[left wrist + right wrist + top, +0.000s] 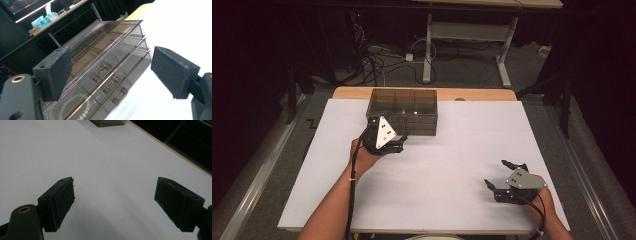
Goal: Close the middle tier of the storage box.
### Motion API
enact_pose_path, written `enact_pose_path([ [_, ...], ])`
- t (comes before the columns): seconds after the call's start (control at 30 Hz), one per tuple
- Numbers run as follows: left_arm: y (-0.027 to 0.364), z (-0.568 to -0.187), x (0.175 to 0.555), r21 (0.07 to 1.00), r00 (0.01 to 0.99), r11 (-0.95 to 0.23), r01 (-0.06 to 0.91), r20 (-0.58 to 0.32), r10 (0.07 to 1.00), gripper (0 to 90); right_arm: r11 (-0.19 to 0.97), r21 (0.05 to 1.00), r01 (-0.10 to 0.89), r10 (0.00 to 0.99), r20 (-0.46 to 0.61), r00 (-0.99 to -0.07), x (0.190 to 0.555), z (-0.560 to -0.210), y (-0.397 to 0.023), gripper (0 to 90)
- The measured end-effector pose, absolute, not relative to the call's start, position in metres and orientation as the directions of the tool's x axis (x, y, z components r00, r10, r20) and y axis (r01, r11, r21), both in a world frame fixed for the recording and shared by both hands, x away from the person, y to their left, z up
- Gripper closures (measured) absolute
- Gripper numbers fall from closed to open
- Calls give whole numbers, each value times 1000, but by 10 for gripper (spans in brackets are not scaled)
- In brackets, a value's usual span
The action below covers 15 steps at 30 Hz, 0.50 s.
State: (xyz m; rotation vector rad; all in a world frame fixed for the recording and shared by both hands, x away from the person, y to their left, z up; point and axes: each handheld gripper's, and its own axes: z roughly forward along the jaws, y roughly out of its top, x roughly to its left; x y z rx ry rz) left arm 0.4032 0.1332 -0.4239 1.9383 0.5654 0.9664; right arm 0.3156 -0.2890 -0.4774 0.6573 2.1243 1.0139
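A smoky see-through drawer box [402,111] stands at the back middle of the white table [452,165]. In the left gripper view the drawer box [110,50] shows three stacked drawers with small bar handles [110,85], and a string of pale beads [75,107] lies in a lower drawer. My left gripper [401,141] is open just in front of the box's front left corner, jaws pointing at the drawers; in its own view the left gripper [112,72] holds nothing. My right gripper [501,174] stands open low over the table at the front right, and in its own view the right gripper [115,202] is empty.
A corner of the drawer box [107,122] shows at the top of the right gripper view. The table's wooden back edge [472,94] shows behind the white sheet. Beyond it are floor cables [377,62] and a desk frame [467,30].
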Motion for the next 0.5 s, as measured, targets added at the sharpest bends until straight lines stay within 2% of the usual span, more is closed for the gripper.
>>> enact_pose_path([
  [0.5, 125, -422, 395, 848, 631, -530, -2, 412, 657, 169, 539, 827, 157, 695, -332, -637, 314, -476, -287, 163],
])
